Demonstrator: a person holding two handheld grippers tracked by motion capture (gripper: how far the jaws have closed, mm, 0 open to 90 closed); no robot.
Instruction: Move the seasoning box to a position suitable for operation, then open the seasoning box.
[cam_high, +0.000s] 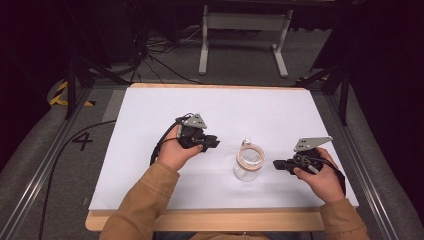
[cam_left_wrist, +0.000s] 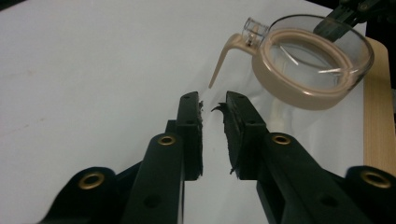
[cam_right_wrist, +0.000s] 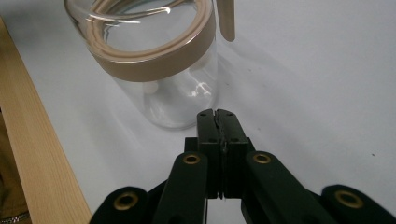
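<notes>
One glass jar (cam_high: 247, 162) w/ tan lid, upright, untouched; left gripper (cam_high: 212, 142) jaws slightly apart, right gripper (cam_high: 278, 164) jaws pressed together, grasp pending

tan sleeves (cam_high: 145, 195), black grippers, brass-ringed screws, grey plates

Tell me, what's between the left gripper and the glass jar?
Nothing: in the high view, bare white table top lies between the left gripper and the glass jar.
</notes>
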